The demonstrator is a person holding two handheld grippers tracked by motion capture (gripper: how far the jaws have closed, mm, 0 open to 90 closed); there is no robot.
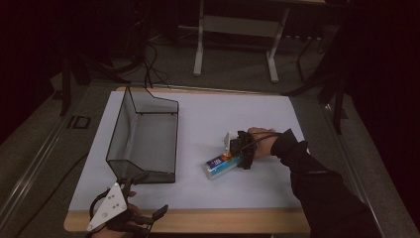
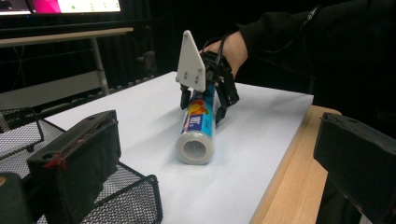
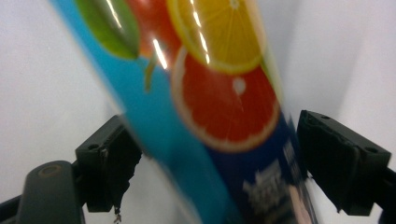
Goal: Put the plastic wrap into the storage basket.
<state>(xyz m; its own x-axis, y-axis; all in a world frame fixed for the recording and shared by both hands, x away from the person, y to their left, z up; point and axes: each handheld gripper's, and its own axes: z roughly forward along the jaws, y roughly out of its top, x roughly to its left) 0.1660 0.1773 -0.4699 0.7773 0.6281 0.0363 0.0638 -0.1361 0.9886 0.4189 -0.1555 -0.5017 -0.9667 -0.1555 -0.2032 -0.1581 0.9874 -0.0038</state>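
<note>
Right gripper view showing: right gripper (image 3: 210, 154) straddling lying tube (image 3: 201, 116), jaws apart, pads seemingly not yet touching, long axis crossing the gap; tube resting on white mat (image 1: 247, 119), left gripper (image 1: 131, 213) idling open, farther off.

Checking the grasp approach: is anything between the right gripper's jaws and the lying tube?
Nothing visible. The right gripper straddles the tube on the white mat, jaws open either side, pads apparently not yet pressing.
</note>
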